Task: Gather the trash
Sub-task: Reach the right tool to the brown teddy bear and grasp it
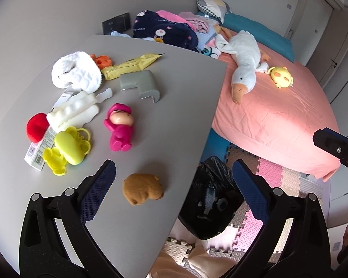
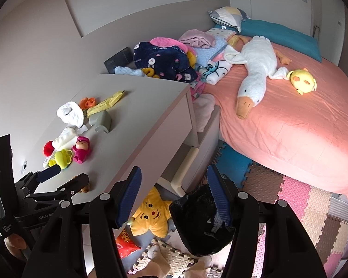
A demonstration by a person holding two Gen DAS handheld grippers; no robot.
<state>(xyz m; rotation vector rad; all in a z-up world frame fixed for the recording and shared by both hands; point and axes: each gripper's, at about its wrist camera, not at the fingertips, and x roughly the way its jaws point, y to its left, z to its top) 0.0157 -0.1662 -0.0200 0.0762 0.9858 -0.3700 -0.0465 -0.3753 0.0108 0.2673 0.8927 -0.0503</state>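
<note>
**Trash bag on the floor, both tongs empty**

The black trash bag [image 1: 211, 199] sits on the floor at the bottom centre of the left wrist view, right below the edge of the grey desk [image 1: 174, 106] and on the foam puzzle mat [image 1: 287, 178]. In the right wrist view the same bag is at the lower middle, with a yellow star plush [image 2: 150, 215] just beside it to the left.

The left gripper [image 1: 174, 176] has its tongs spread wide, nothing between the pads; one blue pad hangs over the desk, the other over the bag. The right gripper [image 2: 174, 183] is also spread with nothing pinched, and its right pad overlaps the bag's rim in the picture, though I can't tell if it touches.

On the desk, near the lower centre of the left view, lies a small brown plush [image 1: 142, 188]. Further up and left there's a pink doll [image 1: 119, 126], a yellow-green plastic toy [image 1: 68, 147], a red thing [image 1: 36, 127], a white cloth [image 1: 77, 71], a yellow packet [image 1: 130, 66] and a grey corner guard [image 1: 141, 83].

Off to the right is the bed with a pink sheet [image 1: 278, 115], a white goose plush [image 1: 246, 60] and a little yellow plush [image 1: 280, 76] just beside it.
</note>
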